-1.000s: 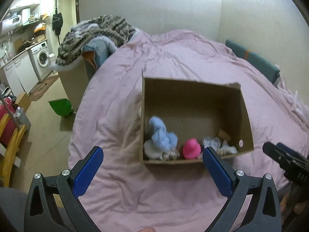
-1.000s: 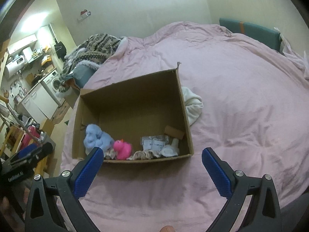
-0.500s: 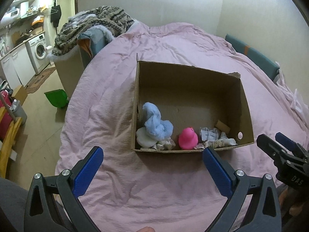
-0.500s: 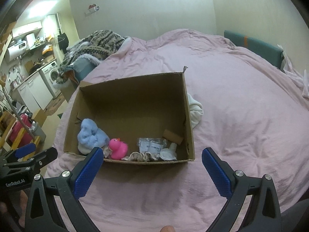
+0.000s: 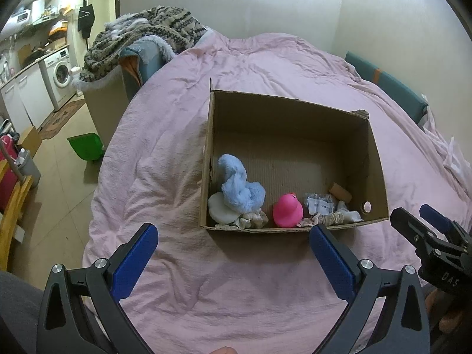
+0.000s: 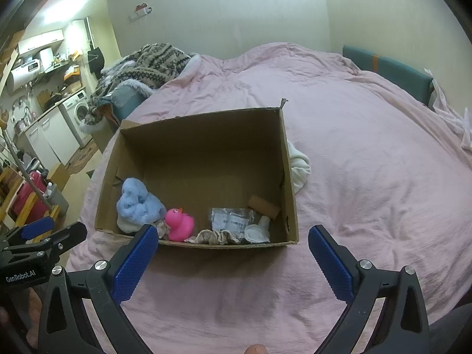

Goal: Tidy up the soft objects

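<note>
The left tongs (image 5: 233,253) are spread wide with nothing between the blue pads, held above the pink bedcover (image 5: 183,153). The right tongs (image 6: 233,253) are spread wide too and carry nothing, held over the same cover.

Just ahead of both tongs an open cardboard box (image 5: 377,159) sits on the bed, its near wall facing them. The soft things lie in a row along the inside of that near wall. Ahead of the left tongs and slightly to their right, a light blue plush toy (image 5: 240,187) leans over a round white pad (image 5: 219,210) in the box's left near corner. Beside it, toward the right tongs, is a pink duck (image 5: 287,210). Past the duck lie a clear plastic packet (image 5: 320,203) with a printed label, some crumpled pale fabric pieces (image 5: 330,219) against the wall, and a short brown cardboard tube (image 5: 340,191). The far half of the box floor is bare corrugated card.

In the right wrist view, the same row appears directly ahead between the pads, with the plush toy (image 6: 137,203) just beyond the left pad. Outside the box, touching its right wall and ahead of the right tongs, a white cloth (image 6: 299,168) lies bunched on the cover.

In the left wrist view the right tongs (image 5: 424,227) show at the right edge, just beside the box's near right corner.
</note>
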The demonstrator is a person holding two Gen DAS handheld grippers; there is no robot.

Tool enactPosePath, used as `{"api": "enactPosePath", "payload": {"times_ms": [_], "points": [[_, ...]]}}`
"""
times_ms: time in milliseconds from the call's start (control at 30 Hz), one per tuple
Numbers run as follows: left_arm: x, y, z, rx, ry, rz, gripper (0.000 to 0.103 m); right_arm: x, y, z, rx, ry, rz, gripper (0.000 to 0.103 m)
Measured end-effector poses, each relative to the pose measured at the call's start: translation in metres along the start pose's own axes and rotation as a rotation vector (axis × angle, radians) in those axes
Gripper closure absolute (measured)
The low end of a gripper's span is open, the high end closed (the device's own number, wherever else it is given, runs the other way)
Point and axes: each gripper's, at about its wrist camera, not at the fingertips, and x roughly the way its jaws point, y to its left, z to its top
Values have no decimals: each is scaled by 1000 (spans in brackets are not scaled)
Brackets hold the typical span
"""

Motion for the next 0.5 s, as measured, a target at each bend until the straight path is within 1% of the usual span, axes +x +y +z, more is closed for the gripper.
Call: {"api": "enactPosePath", "payload": {"times_ms": [500], "points": [[3,5,-2,-20,16,-3,1,0,0,0,-3,3,0,0]]}}
